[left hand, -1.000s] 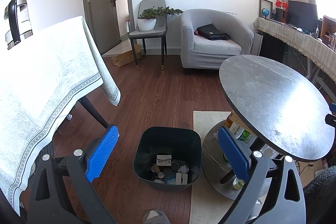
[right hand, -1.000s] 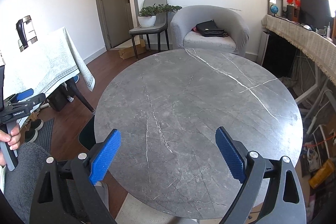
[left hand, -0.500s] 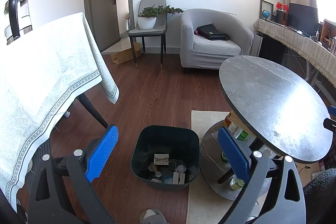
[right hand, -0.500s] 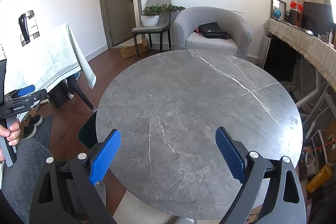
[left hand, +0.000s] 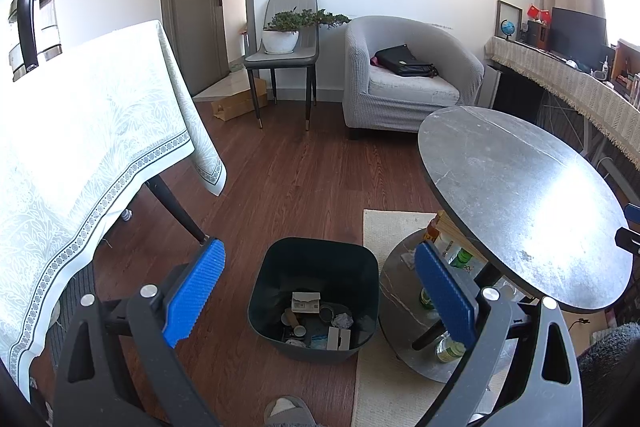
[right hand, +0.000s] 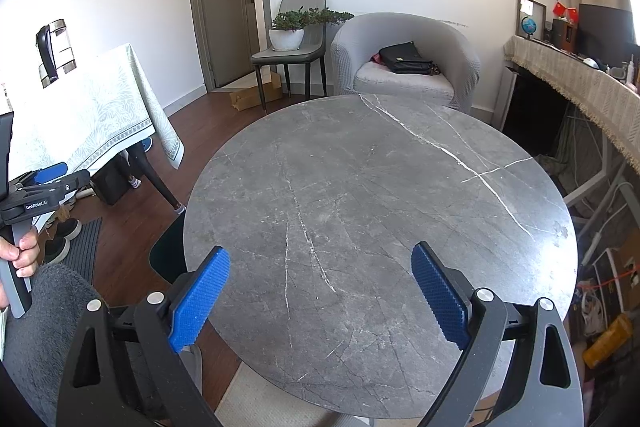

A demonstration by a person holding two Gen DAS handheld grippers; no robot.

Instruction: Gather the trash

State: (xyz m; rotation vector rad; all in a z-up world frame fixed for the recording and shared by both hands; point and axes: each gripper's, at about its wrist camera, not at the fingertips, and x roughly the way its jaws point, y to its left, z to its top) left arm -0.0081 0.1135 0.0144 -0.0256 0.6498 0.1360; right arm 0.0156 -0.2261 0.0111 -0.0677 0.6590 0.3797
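Left gripper (left hand: 316,291): two black angular arms with triangular cut-outs are seen, each tipped with a ribbed blue pad (left hand: 195,292).
Fasteners: round silver screw heads are set on the arm joints behind each pad.
Right gripper (right hand: 320,299): the same black frame, blue textured pads (right hand: 439,295) and silver screws are shown.
Marking: small white lettering is printed on the black body of the left gripper in the right wrist view.
Handle: a grey grip is fitted below that body.
Clothing: a grey fuzzy sleeve (right hand: 48,311) is worn.

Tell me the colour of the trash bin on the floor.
Dark green-black bin, seen best in the left wrist view.
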